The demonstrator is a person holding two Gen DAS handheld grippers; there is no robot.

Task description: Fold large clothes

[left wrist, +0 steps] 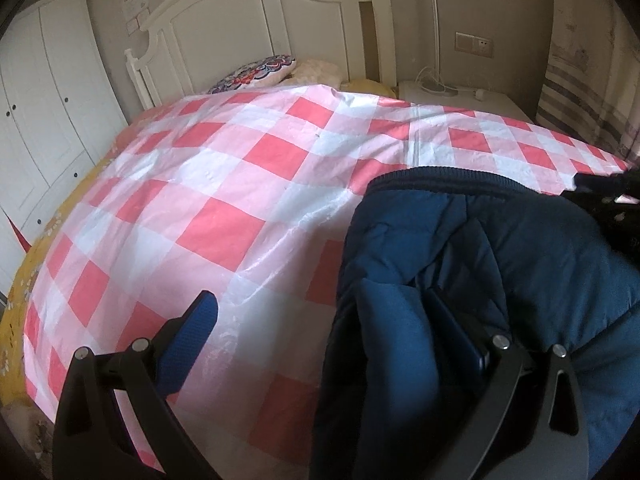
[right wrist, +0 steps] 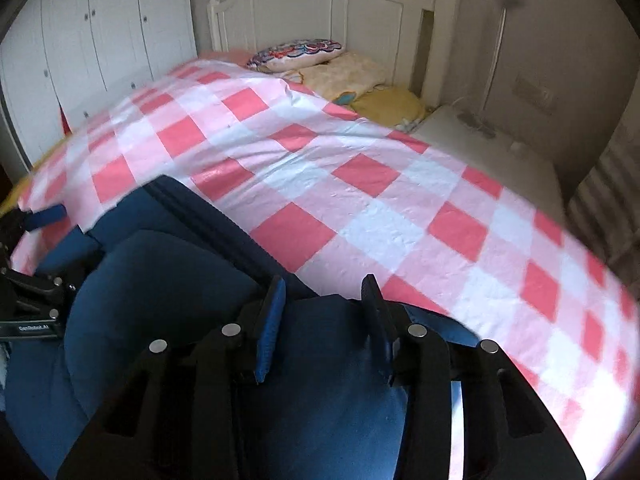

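A dark blue padded jacket (left wrist: pixel 520 248) lies on the pink-and-white checked sheet (left wrist: pixel 224 184) at the near side of the bed. My left gripper (left wrist: pixel 320 312) is wide open at the jacket's left edge; its left finger (left wrist: pixel 188 340) is over the sheet and its right finger is buried in jacket folds. My right gripper (right wrist: pixel 324 300) is open over the jacket (right wrist: pixel 160 280), its fingertips near the dark ribbed hem (right wrist: pixel 224 232). The left gripper also shows at the left edge of the right wrist view (right wrist: pixel 36 248).
A white headboard (left wrist: pixel 256 28) and pillows (left wrist: pixel 260 72) are at the far end of the bed. White wardrobe doors (left wrist: pixel 48 100) stand to the left. A white nightstand (left wrist: pixel 452 98) and a striped curtain (left wrist: pixel 576 92) are to the right.
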